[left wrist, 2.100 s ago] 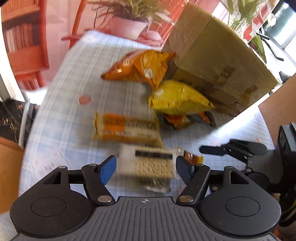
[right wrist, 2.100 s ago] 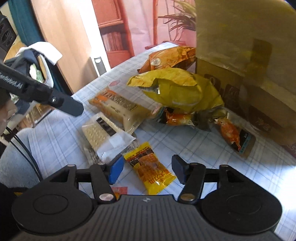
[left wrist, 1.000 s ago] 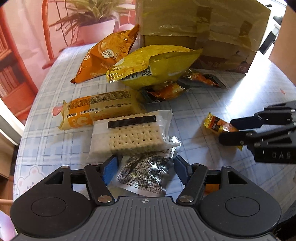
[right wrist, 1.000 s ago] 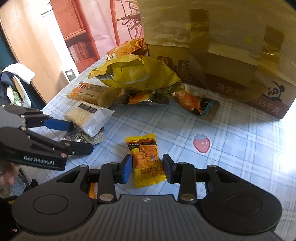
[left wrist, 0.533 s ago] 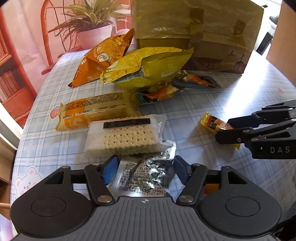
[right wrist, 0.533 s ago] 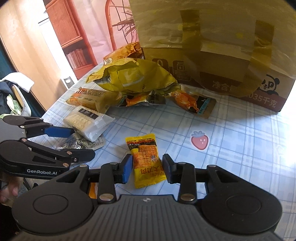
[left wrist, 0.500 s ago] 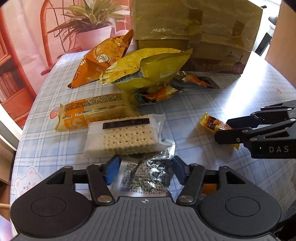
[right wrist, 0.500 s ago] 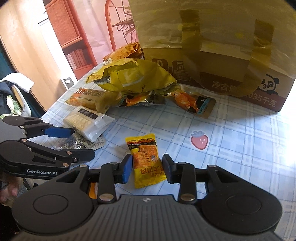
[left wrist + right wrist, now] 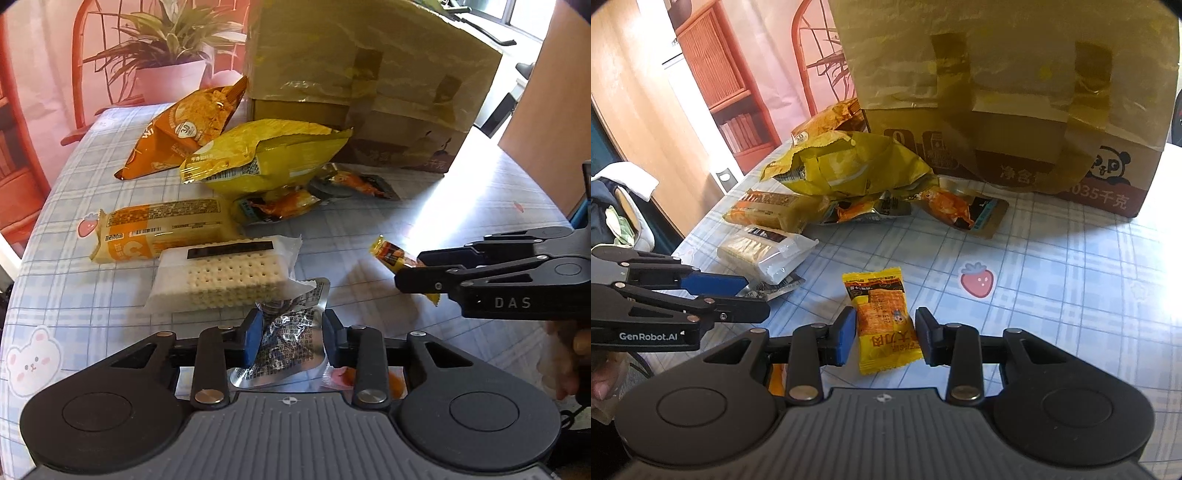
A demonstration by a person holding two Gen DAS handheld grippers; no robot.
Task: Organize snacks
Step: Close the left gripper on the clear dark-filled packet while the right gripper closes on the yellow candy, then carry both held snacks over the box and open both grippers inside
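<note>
My left gripper point(image 9: 291, 334) is shut on a crinkled silver foil snack packet point(image 9: 286, 349) at the table's near edge. My right gripper point(image 9: 885, 334) is shut on a small yellow-orange snack packet point(image 9: 882, 317) that lies on the checked tablecloth point(image 9: 1071, 280). The right gripper point(image 9: 410, 271) also shows from the side in the left wrist view, and the left gripper point(image 9: 753, 297) in the right wrist view. A white cracker pack point(image 9: 225, 271) lies just beyond the foil packet.
Further back lie a long orange biscuit pack point(image 9: 162, 229), a big yellow bag point(image 9: 266, 160), an orange bag point(image 9: 192, 129), two small fish-snack packets point(image 9: 277, 208) point(image 9: 354, 182), and a large taped cardboard box point(image 9: 369, 85). A potted plant point(image 9: 166, 74) stands behind.
My left jaws have closed from wide open onto the silver foil packet. My right gripper stays closed around the yellow-orange packet and has barely moved.
</note>
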